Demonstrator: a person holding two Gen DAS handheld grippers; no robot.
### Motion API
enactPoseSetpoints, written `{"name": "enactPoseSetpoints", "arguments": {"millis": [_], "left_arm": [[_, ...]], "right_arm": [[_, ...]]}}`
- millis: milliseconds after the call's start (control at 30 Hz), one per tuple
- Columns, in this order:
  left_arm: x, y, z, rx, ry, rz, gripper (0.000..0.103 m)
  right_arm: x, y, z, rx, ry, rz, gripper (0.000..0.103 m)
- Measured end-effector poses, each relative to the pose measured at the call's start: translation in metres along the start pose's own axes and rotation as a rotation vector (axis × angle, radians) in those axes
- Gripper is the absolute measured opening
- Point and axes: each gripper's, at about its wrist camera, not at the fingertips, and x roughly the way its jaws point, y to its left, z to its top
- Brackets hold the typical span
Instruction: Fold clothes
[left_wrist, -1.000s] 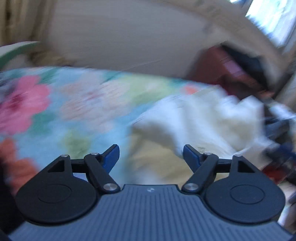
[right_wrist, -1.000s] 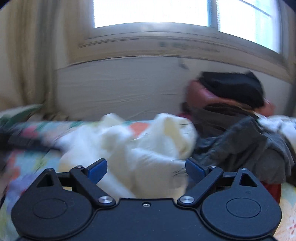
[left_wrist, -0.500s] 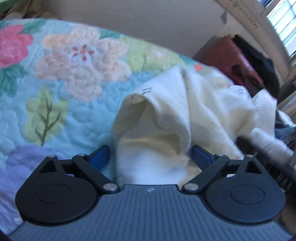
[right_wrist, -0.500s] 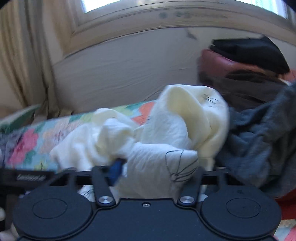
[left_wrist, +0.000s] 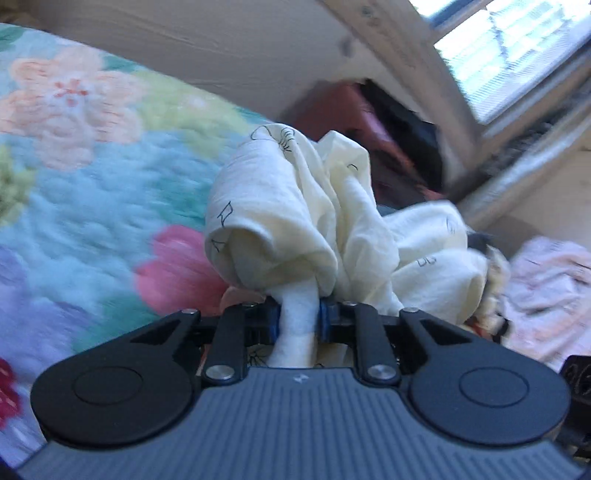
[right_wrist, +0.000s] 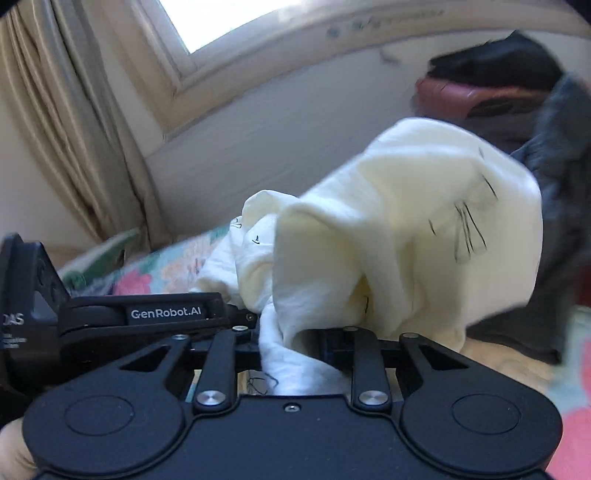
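Cream garment (left_wrist: 306, 218), printed with thin black line drawings, bunched in a crumpled heap on the floral quilt (left_wrist: 92, 192), near the wall under the window. Left gripper (left_wrist: 298, 321) low over the quilt, jaws closing, blue pads pressing from both sides on a narrow white fold of the garment that runs back between them toward the camera. Right gripper (right_wrist: 291, 343) at the other side of the same heap, jaws also closing, a thick twist of the cream cloth between them and pinched there; blue pads mostly hidden by fabric. Rest of the garment ballooning up ahead of both grippers in loose rounded folds. Left gripper visible too in the right wrist view, at the left edge, just beside the right one, with white lettering on its black side. Behind the heap, a pile of dark clothes (right_wrist: 524, 92) against the wall, grey fabric draped down its front. Pale pinkish cloth (left_wrist: 550, 291) at the right edge of the left view. Beige curtain (right_wrist: 62, 122) hanging left of the window.
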Motion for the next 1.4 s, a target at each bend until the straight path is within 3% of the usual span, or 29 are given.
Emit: {"name": "enactPoseSetpoints", "arguments": {"millis": [133, 267, 333, 633, 800, 900, 1067, 1167, 1267, 1400], "left_arm": [[-0.012, -0.039, -0.011, 0.068, 0.033, -0.127, 0.017], [-0.032, -0.088, -0.030, 0.180, 0.049, -0.190, 0.017], [-0.040, -0.111, -0.042, 0.216, 0.067, -0.213, 0.017], [-0.052, -0.204, -0.090, 0.421, 0.216, -0.112, 0.016], [-0.060, -0.239, -0.126, 0.485, 0.320, -0.128, 0.015], [-0.068, -0.287, -0.148, 0.603, 0.379, -0.136, 0.016], [-0.083, -0.364, -0.173, 0.700, 0.430, -0.204, 0.016], [-0.096, -0.418, -0.192, 0.831, 0.427, -0.211, 0.016], [-0.114, -0.466, -0.218, 1.017, 0.353, -0.228, 0.016], [-0.109, -0.489, -0.248, 0.978, 0.311, -0.341, 0.016]], "right_arm": [[-0.059, 0.008, 0.003, -0.054, -0.043, -0.086, 0.025], [-0.121, 0.001, 0.006, -0.111, -0.094, -0.062, 0.025], [-0.149, -0.007, 0.000, -0.064, -0.128, -0.049, 0.025], [-0.234, -0.004, -0.038, -0.067, -0.246, -0.199, 0.024], [-0.277, -0.033, -0.029, -0.007, -0.185, -0.202, 0.023], [-0.310, -0.060, -0.023, 0.055, -0.165, -0.168, 0.022], [-0.389, -0.072, -0.023, 0.044, -0.186, -0.181, 0.022], [-0.442, -0.084, -0.018, 0.055, -0.213, -0.187, 0.022], [-0.486, -0.102, -0.007, 0.094, -0.233, -0.187, 0.022], [-0.527, -0.115, 0.004, 0.092, -0.214, -0.265, 0.022]]}}
